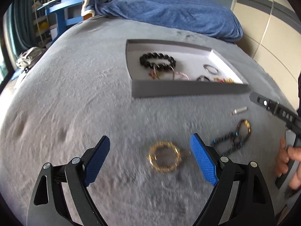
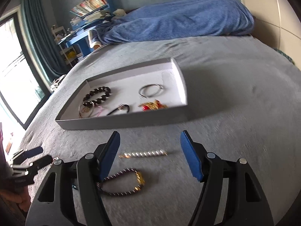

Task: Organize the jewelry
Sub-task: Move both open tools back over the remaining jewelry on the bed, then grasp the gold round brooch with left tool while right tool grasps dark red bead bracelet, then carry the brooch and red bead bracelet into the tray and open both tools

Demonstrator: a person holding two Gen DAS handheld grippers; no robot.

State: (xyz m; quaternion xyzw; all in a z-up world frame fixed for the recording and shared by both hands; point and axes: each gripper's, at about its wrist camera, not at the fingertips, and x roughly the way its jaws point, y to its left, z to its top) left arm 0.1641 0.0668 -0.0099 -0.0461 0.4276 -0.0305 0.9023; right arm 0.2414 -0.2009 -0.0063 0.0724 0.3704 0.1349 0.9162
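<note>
Left gripper [image 1: 150,158] jaws wide, empty, above gold ring [image 1: 164,156] on blanket [image 1: 75,94]. Risk: thin ring sinks in pile, pads pinch fabric or flick it away.
Right gripper [image 2: 150,154] spread, empty, straddling clip [image 2: 143,154]; bracelet [image 2: 122,180] beside left finger, may snag, drag.
Tray [image 2: 122,121] ahead, part filled; wall could catch a low carry.

A grey plush bedspread [image 2: 235,98] is covering the bed, and a blue blanket [image 2: 180,17] is lying bunched along its far edge. Beyond the far left corner, a blue shelf unit [image 2: 82,39] is holding stacked books [image 2: 90,3]. Daylight is pouring through a large window [image 2: 13,71] hung with teal curtains [image 2: 37,30]. Pale tiled wall [image 1: 272,37] is running along the right edge.
</note>
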